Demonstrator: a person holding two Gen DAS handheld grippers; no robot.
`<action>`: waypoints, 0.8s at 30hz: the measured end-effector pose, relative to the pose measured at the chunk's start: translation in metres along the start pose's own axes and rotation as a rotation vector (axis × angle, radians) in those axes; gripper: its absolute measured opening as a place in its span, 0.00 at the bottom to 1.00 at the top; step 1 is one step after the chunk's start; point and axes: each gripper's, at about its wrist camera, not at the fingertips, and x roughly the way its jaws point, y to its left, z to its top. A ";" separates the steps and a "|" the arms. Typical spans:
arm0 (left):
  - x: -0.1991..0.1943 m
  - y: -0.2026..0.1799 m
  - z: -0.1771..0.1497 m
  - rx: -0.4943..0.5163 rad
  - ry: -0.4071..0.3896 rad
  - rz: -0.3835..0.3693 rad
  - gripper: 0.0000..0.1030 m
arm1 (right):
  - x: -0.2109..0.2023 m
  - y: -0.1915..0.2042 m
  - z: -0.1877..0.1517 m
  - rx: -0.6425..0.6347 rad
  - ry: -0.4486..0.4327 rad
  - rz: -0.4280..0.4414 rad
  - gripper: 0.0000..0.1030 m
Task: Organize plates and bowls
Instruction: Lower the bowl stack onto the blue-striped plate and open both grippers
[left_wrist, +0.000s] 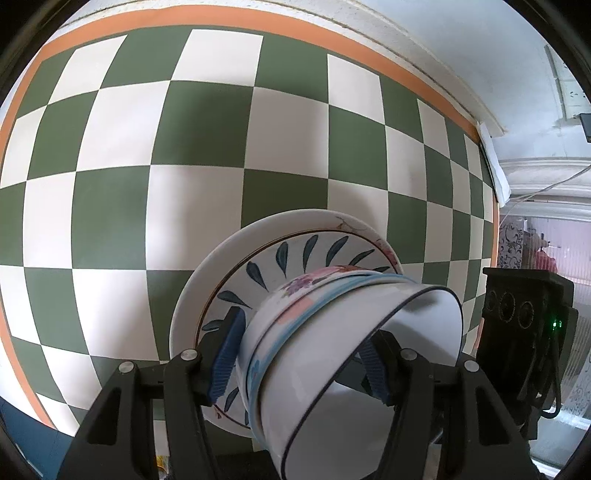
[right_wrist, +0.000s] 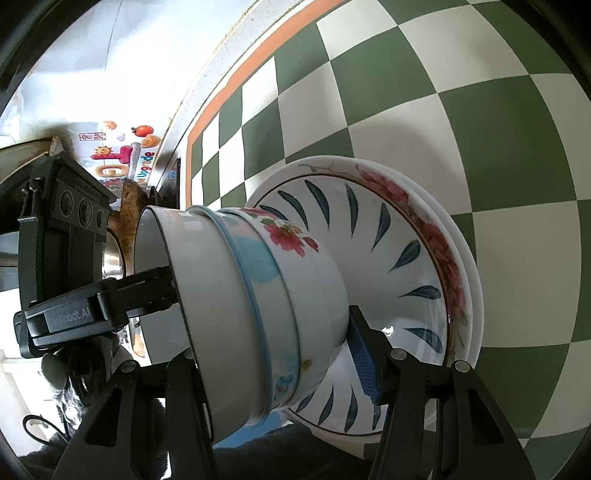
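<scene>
A stack of nested bowls (left_wrist: 295, 339) sits on a blue-leaf plate (left_wrist: 295, 254) over a white plate (left_wrist: 207, 273) on the checkered tablecloth. My left gripper (left_wrist: 299, 354) is shut on the bowl stack, blue pads on either side. The right wrist view shows the same bowl stack (right_wrist: 258, 295), the blue-leaf plate (right_wrist: 388, 251) and a red-flower plate rim (right_wrist: 447, 251) under it. My right gripper (right_wrist: 280, 354) clamps the bowl stack from the other side; its right blue pad (right_wrist: 364, 365) presses the lowest bowl. The left gripper (right_wrist: 110, 299) shows there too, one finger inside the top bowl.
The green and white checkered cloth (left_wrist: 184, 147) with an orange border covers the table. The right gripper's black body (left_wrist: 524, 325) shows at the table's right edge. A wall with colourful stickers (right_wrist: 122, 155) and a wooden board (right_wrist: 129, 206) lie beyond the table.
</scene>
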 end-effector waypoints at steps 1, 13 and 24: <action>0.001 0.000 0.000 0.000 0.002 0.000 0.56 | 0.000 0.000 0.000 0.000 0.001 -0.003 0.56; 0.003 -0.002 -0.006 0.015 -0.004 0.023 0.55 | -0.001 0.000 -0.002 -0.001 -0.003 -0.037 0.56; -0.019 -0.009 -0.017 0.057 -0.092 0.101 0.55 | -0.018 0.006 -0.010 -0.018 -0.041 -0.087 0.59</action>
